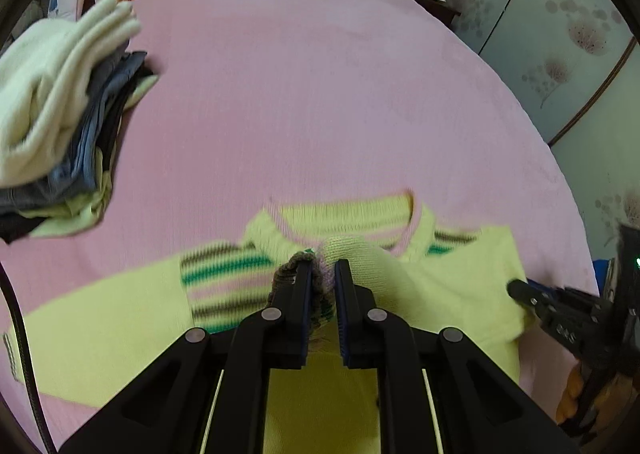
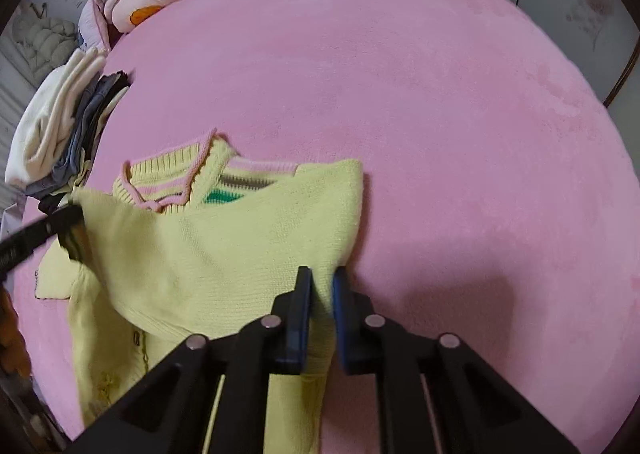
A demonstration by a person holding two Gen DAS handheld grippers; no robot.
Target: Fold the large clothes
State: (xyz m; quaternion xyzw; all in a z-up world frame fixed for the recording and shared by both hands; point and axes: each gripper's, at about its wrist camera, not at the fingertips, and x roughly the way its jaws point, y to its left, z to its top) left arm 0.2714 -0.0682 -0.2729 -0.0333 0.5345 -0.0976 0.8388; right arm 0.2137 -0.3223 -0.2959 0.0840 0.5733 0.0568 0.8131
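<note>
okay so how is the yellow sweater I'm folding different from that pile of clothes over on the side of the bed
The yellow sweater is one garment, half folded, with both claws pinching it: the left claw at a striped part, the right claw at a plain yellow edge. The pile of clothes is several folded pieces stacked, untouched. The sweater is pale yellow with a pink-trimmed collar; the pile runs from white on top to blue and dark layers below. Both lie on the pink bed cover.

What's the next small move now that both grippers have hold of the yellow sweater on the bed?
Probably carry the folded right sleeve further across the chest and lay it flat. The left gripper is shut on the striped cuff, the right gripper pinches the yellow sweater at its folded edge, and the panel between them is raised off the pink bedspread, not yet lying flat.
</note>
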